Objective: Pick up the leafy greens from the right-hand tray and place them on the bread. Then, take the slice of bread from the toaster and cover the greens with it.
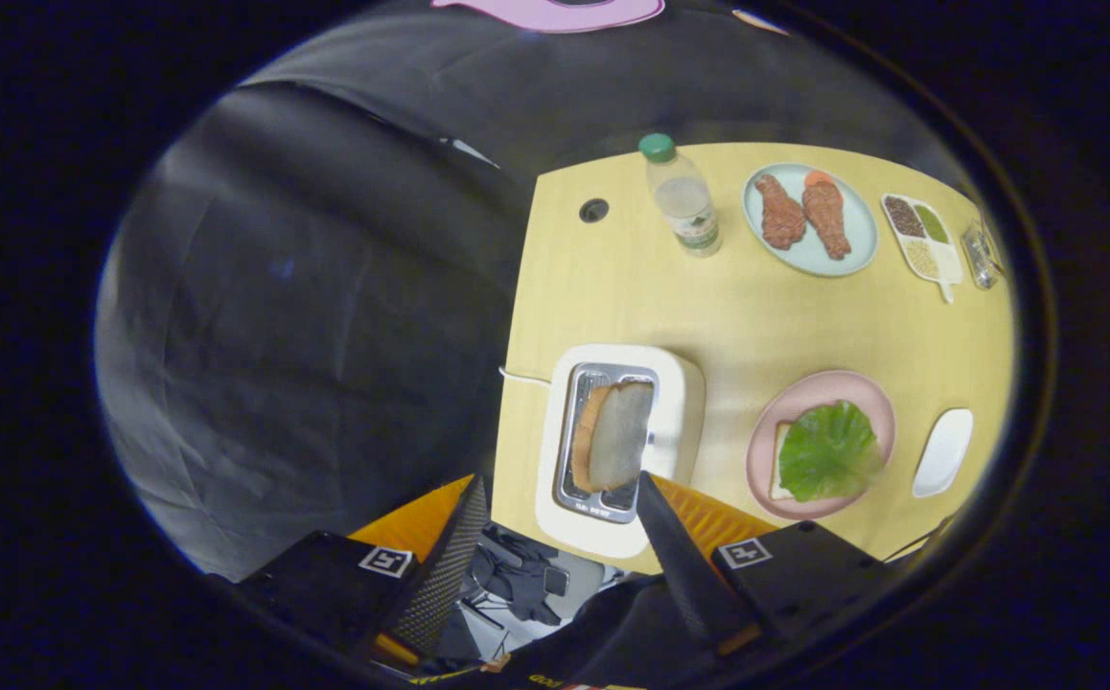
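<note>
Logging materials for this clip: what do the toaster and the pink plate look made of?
White boxy toaster: likely matte plastic shell, with a shiny metal slot plate. Round pink plate: smooth, dull; plastic or ceramic, can't tell. Gripper jaws stand open above the toaster.

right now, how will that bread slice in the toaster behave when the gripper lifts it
The bread slice leans loose in the toaster slot, so it should lift out light. It is thin and probably soft: a hard pinch may dent it. The gripper is open just short of it.

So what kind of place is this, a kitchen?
Probably a pretend kitchen set up in a recording booth: a toaster with bread, a pink plate of bread and lettuce, and a plate of chicken legs share a table walled by black cloth. The open gripper hovers near the toaster.
</note>
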Demonstrator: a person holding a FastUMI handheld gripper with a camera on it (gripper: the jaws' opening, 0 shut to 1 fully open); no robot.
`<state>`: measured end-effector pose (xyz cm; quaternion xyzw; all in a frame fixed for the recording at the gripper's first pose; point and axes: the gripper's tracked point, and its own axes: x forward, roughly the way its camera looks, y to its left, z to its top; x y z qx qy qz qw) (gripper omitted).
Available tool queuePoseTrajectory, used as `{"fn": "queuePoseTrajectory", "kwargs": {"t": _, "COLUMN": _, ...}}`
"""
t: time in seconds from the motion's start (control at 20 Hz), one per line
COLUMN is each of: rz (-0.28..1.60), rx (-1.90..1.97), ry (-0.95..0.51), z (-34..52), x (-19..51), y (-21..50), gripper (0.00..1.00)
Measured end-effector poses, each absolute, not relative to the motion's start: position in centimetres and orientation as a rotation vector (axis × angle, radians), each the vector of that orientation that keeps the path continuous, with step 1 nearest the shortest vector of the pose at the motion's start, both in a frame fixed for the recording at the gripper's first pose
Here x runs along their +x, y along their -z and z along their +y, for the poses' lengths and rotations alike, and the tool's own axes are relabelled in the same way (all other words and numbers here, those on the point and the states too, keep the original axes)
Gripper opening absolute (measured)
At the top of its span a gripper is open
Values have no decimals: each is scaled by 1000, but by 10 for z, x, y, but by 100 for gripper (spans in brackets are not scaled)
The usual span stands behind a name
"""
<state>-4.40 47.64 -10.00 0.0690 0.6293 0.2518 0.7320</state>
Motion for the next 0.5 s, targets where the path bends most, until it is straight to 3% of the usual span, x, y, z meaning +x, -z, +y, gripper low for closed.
{"fn": "queuePoseTrajectory", "kwargs": {"t": 0.45, "rz": 1436, "rx": 79, "ry": -494, "z": 501, "x": -42, "y": 155, "gripper": 98}}
{"fn": "queuePoseTrajectory", "kwargs": {"t": 0.5, "rz": 1436, "rx": 60, "ry": -483, "z": 499, "x": -42, "y": 159, "gripper": 92}}
